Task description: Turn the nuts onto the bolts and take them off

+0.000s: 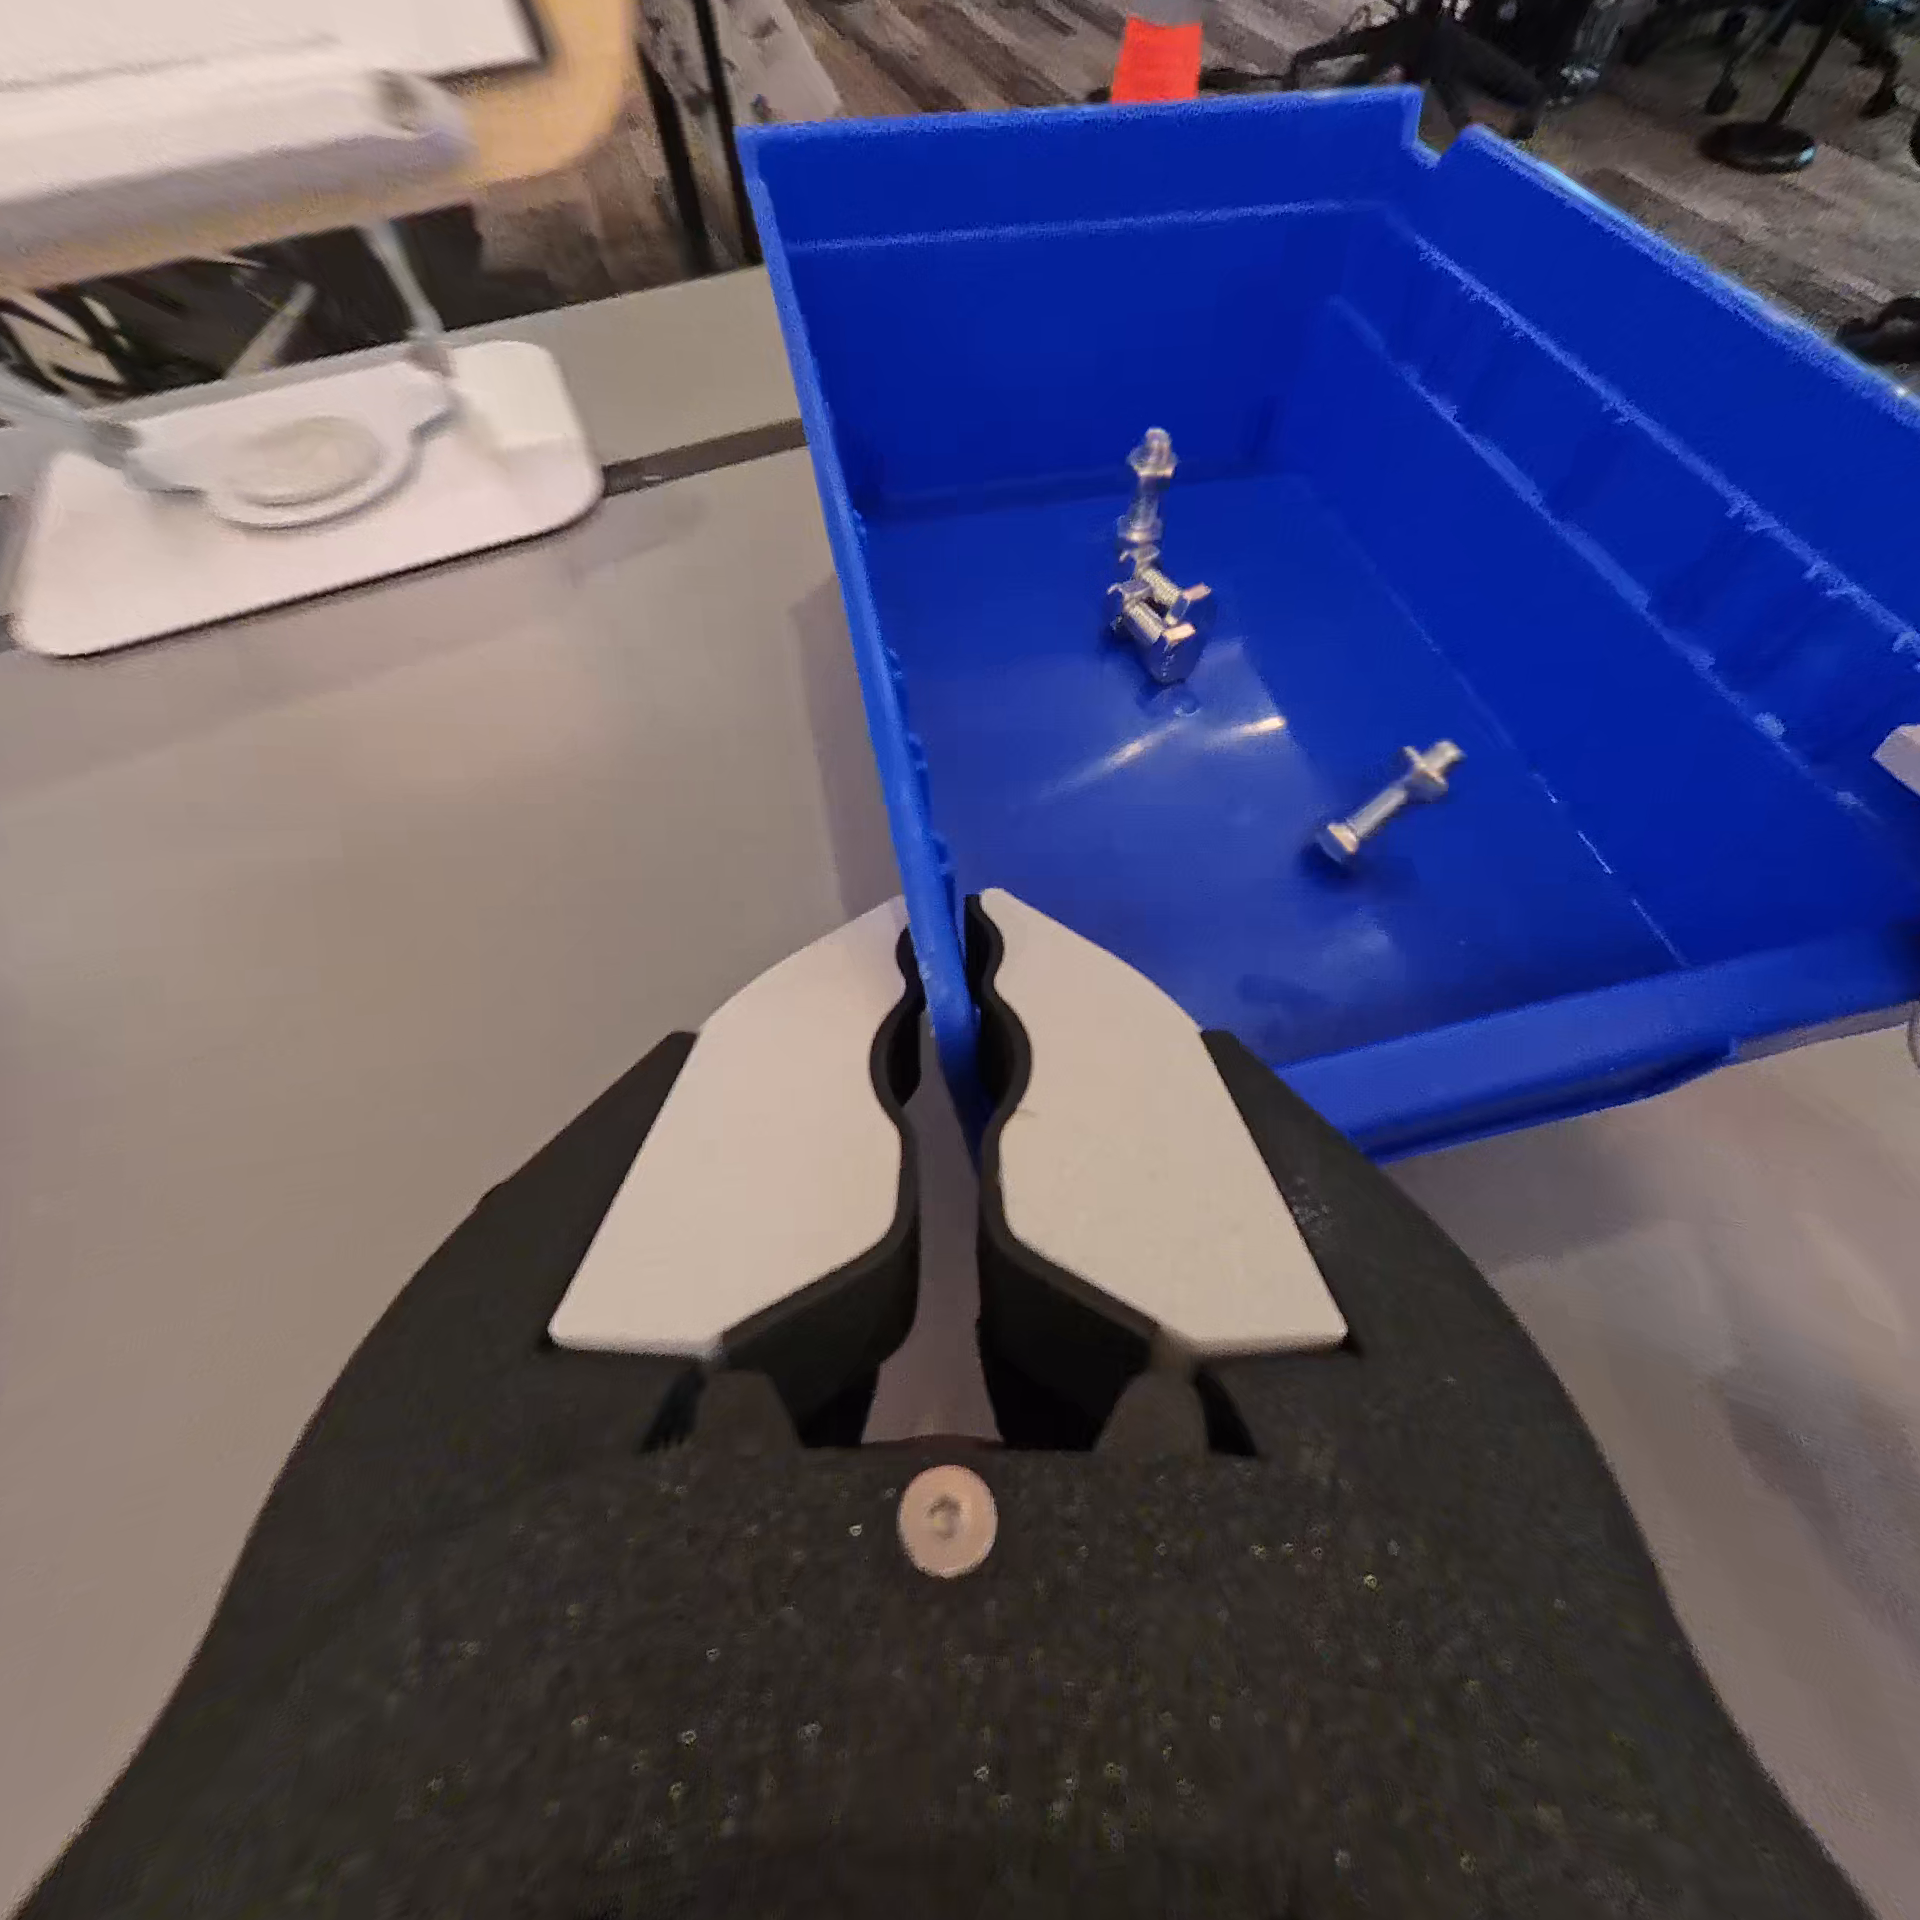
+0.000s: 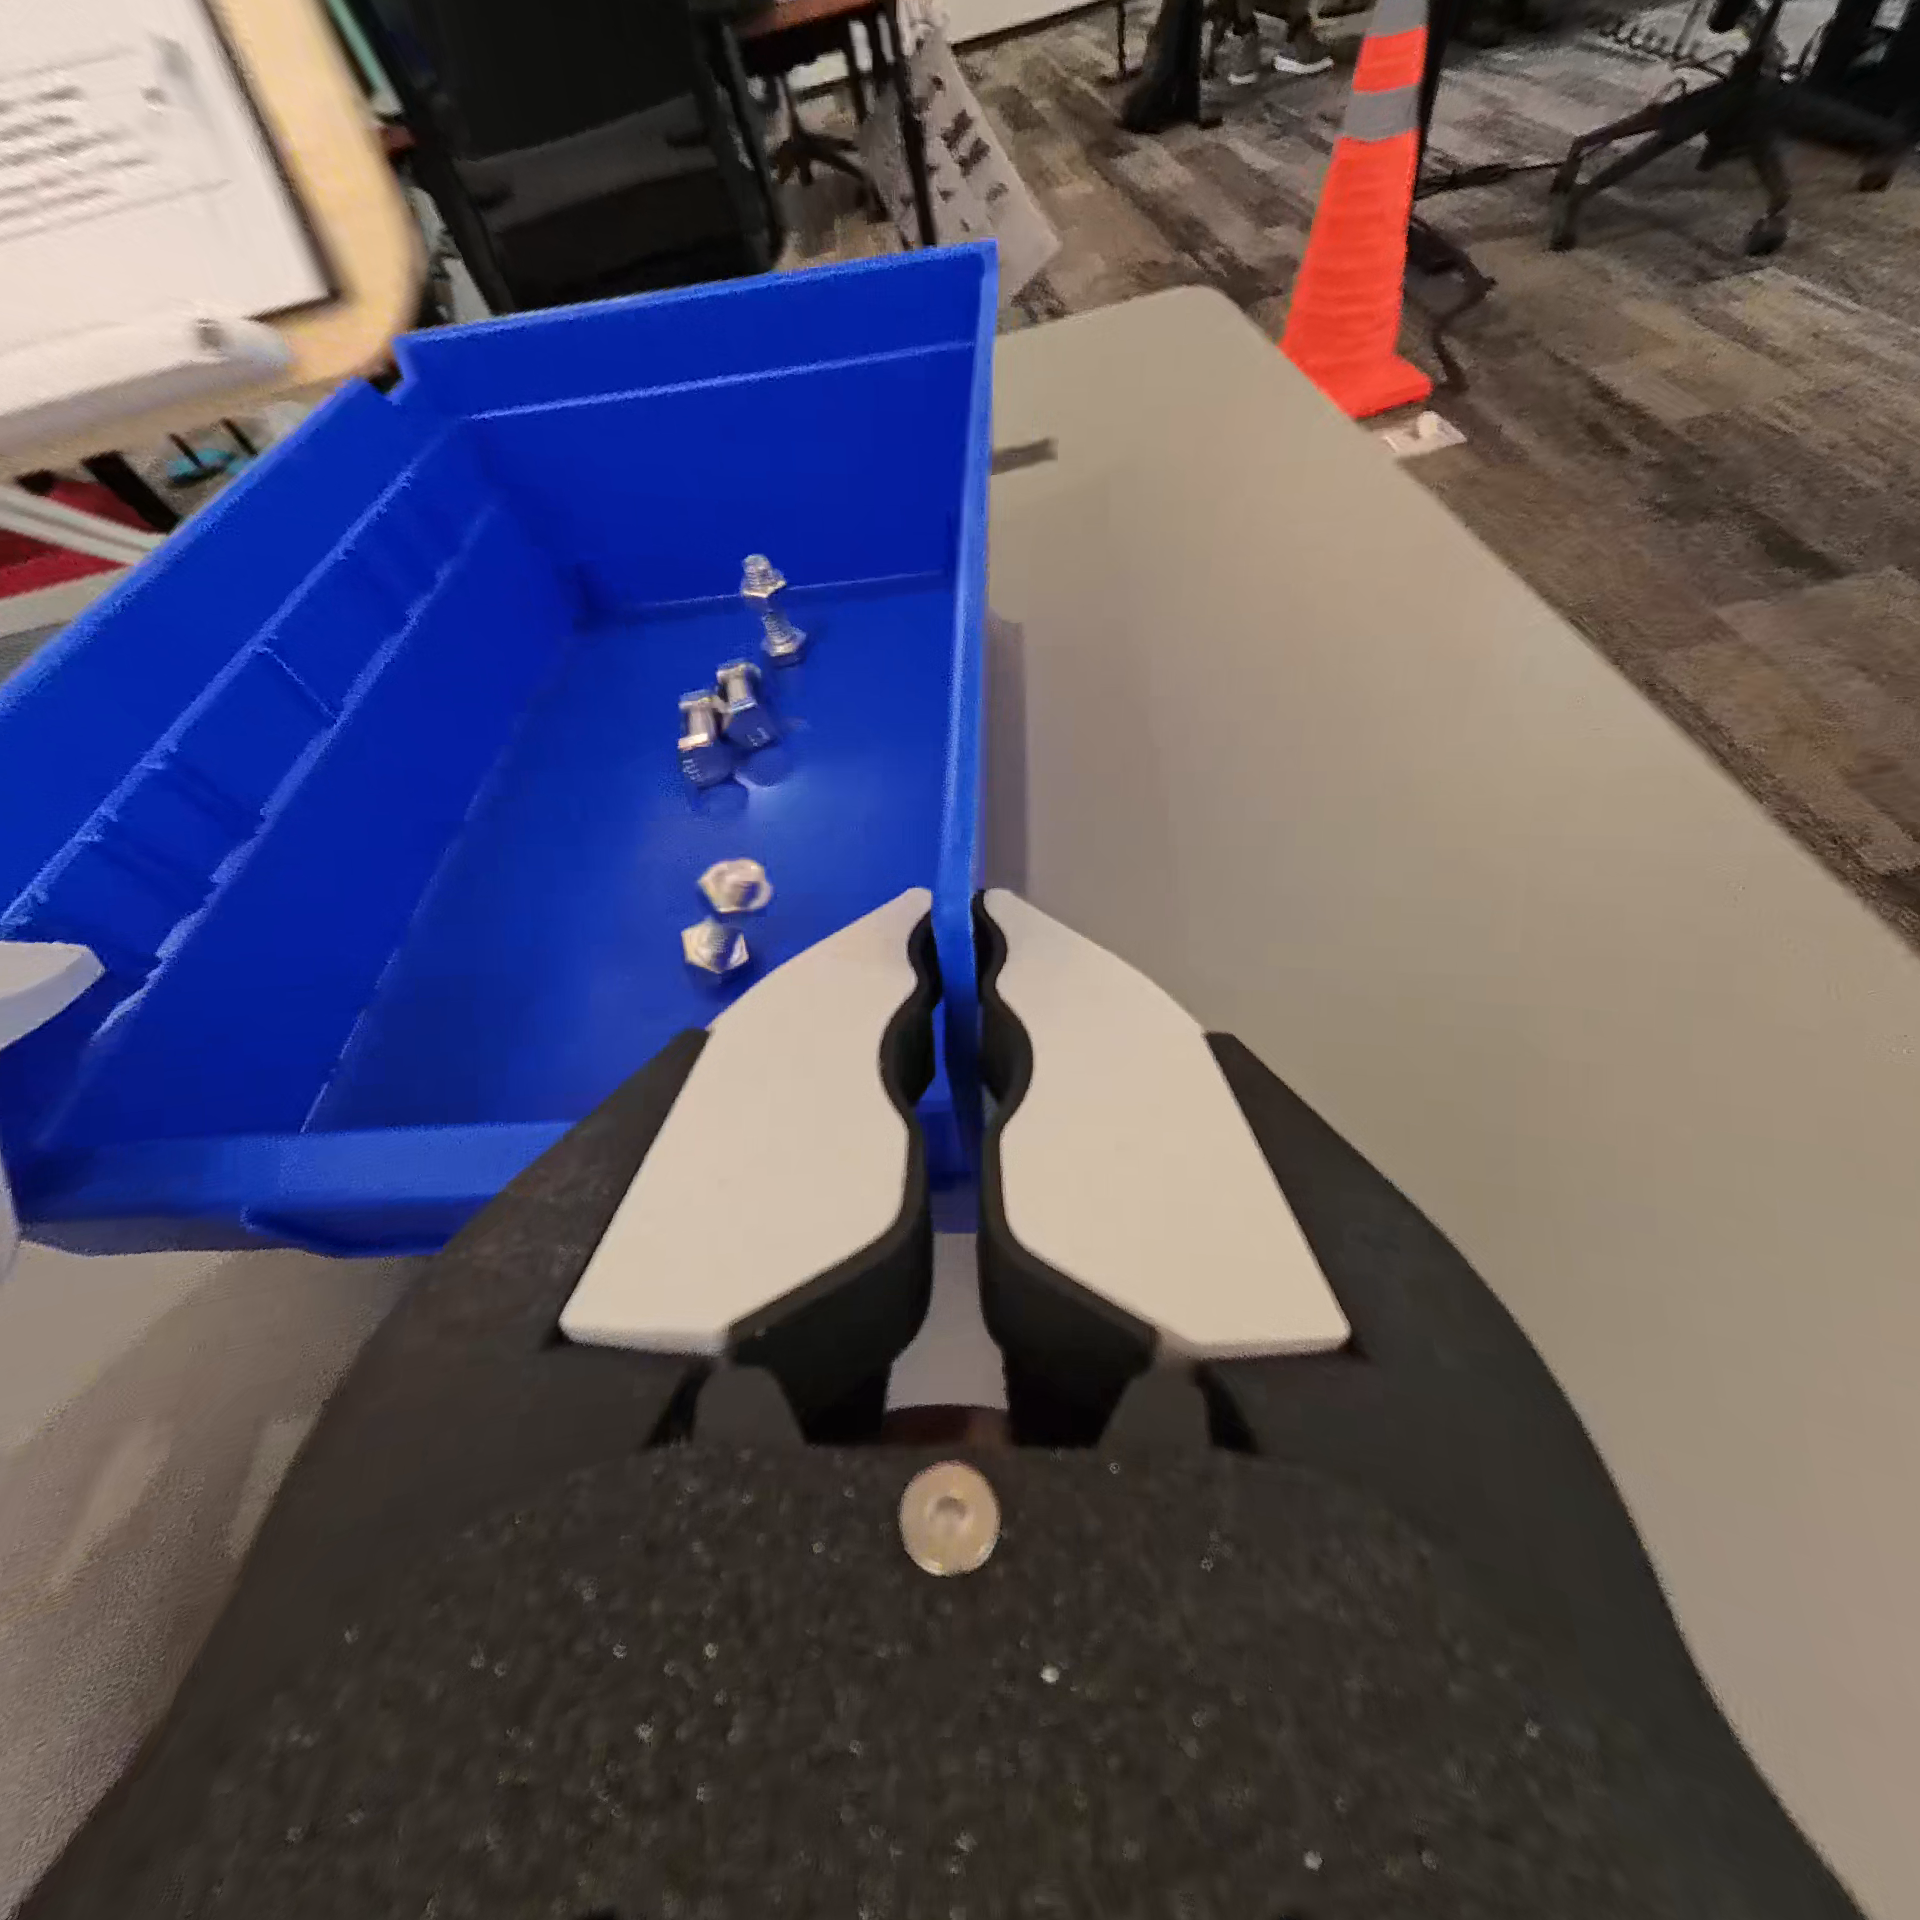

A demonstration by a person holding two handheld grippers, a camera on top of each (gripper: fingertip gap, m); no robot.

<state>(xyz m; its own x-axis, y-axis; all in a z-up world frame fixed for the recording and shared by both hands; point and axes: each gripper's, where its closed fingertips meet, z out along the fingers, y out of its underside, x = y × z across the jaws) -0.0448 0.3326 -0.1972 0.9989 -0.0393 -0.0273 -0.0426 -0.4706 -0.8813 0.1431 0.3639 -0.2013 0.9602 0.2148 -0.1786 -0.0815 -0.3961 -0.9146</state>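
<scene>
A blue plastic bin (image 1: 1351, 343) stands on the grey table and holds several silver bolts with nuts. In the left wrist view one bolt with a nut (image 1: 1387, 802) lies near the middle and a small pile (image 1: 1158, 613) lies farther back. My left gripper (image 1: 948, 935) is shut on the bin's left side wall (image 1: 940, 966). My right gripper (image 2: 954, 935) is shut on the bin's right side wall (image 2: 961, 790). In the right wrist view (image 2: 623, 499) the bin shows with a bolt with a nut (image 2: 722, 920) lying near my fingertips. The other gripper's tip (image 2: 42, 982) shows at the left edge.
A white stand with a flat base (image 1: 312, 499) sits on the table (image 1: 364, 883) left of the bin. An orange traffic cone (image 2: 1361, 229) stands on the floor beyond the table's right edge. Chairs and another table are farther back. About 20 cm separates my left fingertips from my right.
</scene>
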